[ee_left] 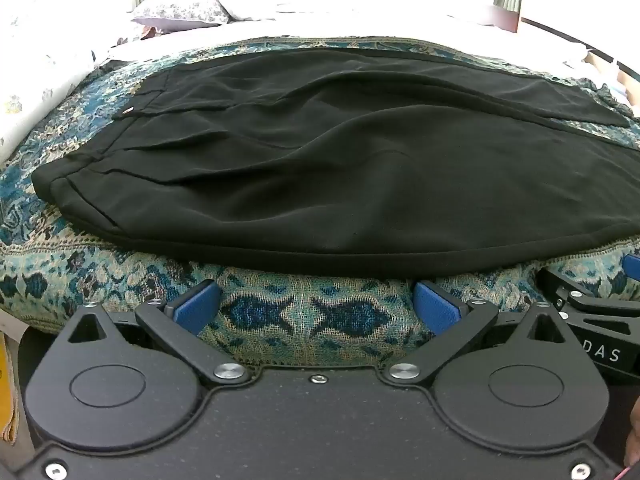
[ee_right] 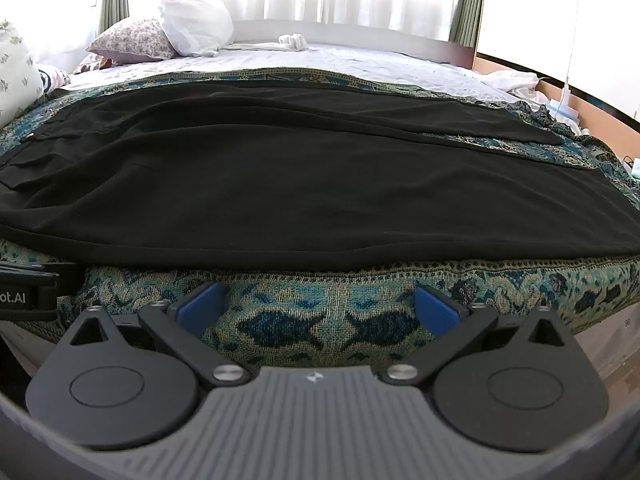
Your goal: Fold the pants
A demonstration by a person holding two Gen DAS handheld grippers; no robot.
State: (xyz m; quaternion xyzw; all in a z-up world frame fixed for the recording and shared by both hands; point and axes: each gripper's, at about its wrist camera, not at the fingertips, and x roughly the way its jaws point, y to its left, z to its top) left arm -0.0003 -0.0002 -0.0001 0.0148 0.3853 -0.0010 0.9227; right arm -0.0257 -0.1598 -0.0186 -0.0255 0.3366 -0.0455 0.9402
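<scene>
**Both claws poised at the near hem, nothing gripped yet**

The black pants [ee_left: 320,160] lie spread lengthwise across a patterned blue-green blanket [ee_left: 304,316] on the bed [ee_right: 360,60], waistband toward the left, legs running off to the right. The two legs lie a little apart at the far right, so the first fold, near leg over far leg, looks to be still ahead.

To do it well, each claw should take only the near long edge of the cloth, biting deep enough to catch both layers of that leg but not the blanket underneath. Lifting both ends together and carrying them across level should keep the seam straight and stop the middle from sagging into a crease. The fabric looks soft and limp, so it will likely drape rather than hold a line.

The left claw [ee_left: 318,306] stands wide open and empty, just short of the near edge toward the waist end. The right claw [ee_right: 320,308] is likewise spread wide and holds nothing, close to the same edge further along the leg. The two sit side by side.
</scene>
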